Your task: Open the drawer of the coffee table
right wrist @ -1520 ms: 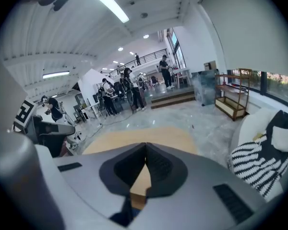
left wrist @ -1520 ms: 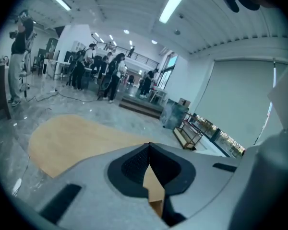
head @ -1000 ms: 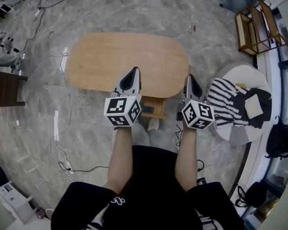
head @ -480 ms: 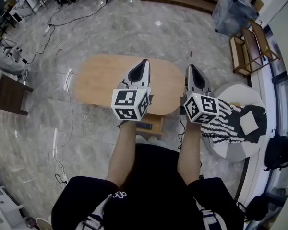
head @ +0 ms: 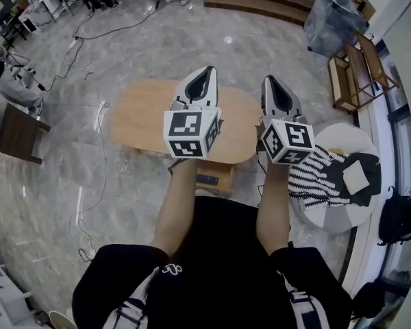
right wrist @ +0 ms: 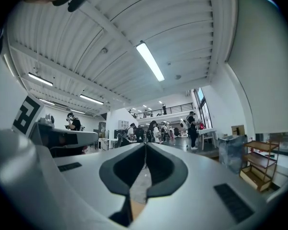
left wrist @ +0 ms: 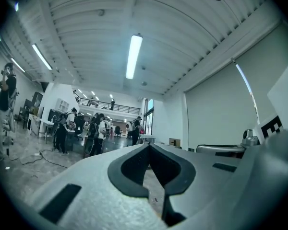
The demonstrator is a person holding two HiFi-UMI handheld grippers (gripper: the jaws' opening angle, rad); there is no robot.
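Grey marbled floor (head: 157,40) surrounds an oval wooden desk (head: 140,115), seen from above in the head view. The drawer (head: 225,175) stands pulled out from the near edge of the desk, toward my legs, and shows between my two forearms. A dark flat item (head: 207,179) lies in the drawer; it is too small to identify.

Left gripper (head: 207,74):
- Held above the desk, well apart from the drawer.
- Jaws closed, tip to tip, with nothing between them.
- Marker cube (head: 192,134) faces the head camera.

Right gripper (head: 270,82):
- Held beside the left gripper, over the right end of the desk.
- Jaws closed and empty.
- Marker cube (head: 288,141) faces the head camera.

Both gripper views look level across the hall. They show a ribbed white ceiling with a strip light (left wrist: 133,56) and a group of people (left wrist: 98,131) standing far off. Neither view shows the desk or the drawer.

Surroundings, to my right of the desk:
- A round white stool (head: 346,214) carries a black-and-white striped cloth (head: 315,177).
- A wooden rack (head: 363,60) stands farther back.

A low dark brown side desk (head: 17,132) stands at the far left.
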